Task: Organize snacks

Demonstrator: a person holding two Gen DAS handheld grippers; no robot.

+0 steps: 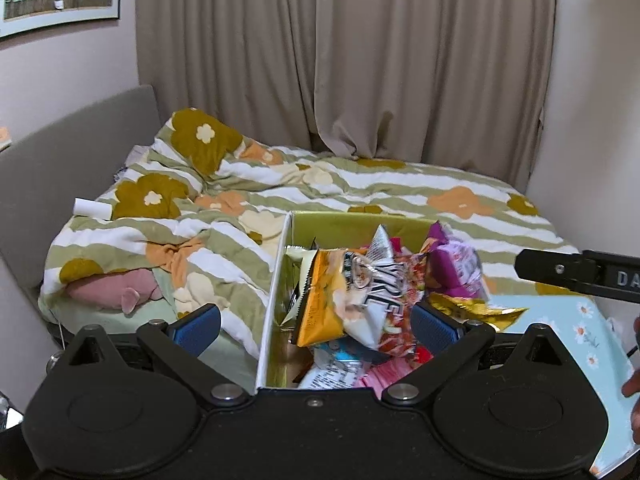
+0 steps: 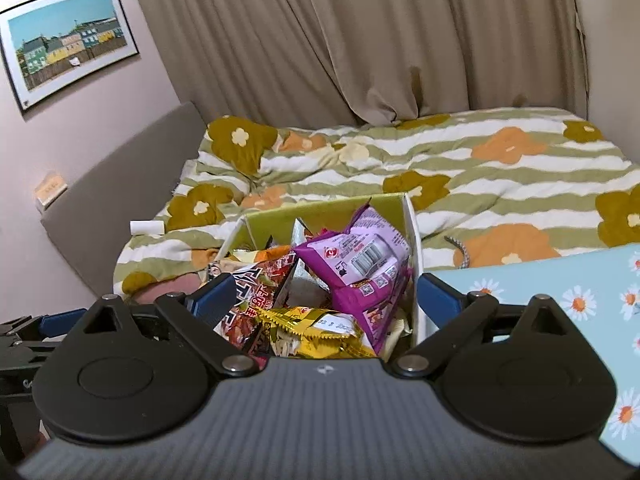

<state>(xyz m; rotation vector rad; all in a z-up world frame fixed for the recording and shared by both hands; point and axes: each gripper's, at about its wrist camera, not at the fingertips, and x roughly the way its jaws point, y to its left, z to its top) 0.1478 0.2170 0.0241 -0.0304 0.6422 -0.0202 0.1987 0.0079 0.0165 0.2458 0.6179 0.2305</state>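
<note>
A white box with a gold-green inside (image 1: pixel 276 280) stands at the bed's edge, stuffed with snack bags. On top lie an orange bag (image 1: pixel 324 296), a black-and-white bag (image 1: pixel 380 280), a purple bag (image 1: pixel 452 268) and a gold bag (image 1: pixel 476 310). My left gripper (image 1: pixel 316 328) is open over the box's near left corner, its pads astride the left wall and pressing on nothing. My right gripper (image 2: pixel 326 298) is open wide above the near right side. The purple bag (image 2: pixel 360 264) and gold bag (image 2: pixel 316 324) lie loose beyond its pads, inside the box's right wall (image 2: pixel 414 240).
The box sits by a bed with a floral striped duvet (image 1: pixel 360 188). A light-blue daisy-print surface (image 2: pixel 560 280) lies to its right. A white roll (image 1: pixel 92 208) and a pink plush (image 1: pixel 120 288) rest on the bed's left. Curtains hang behind. A hand (image 1: pixel 634 384) shows at the right edge.
</note>
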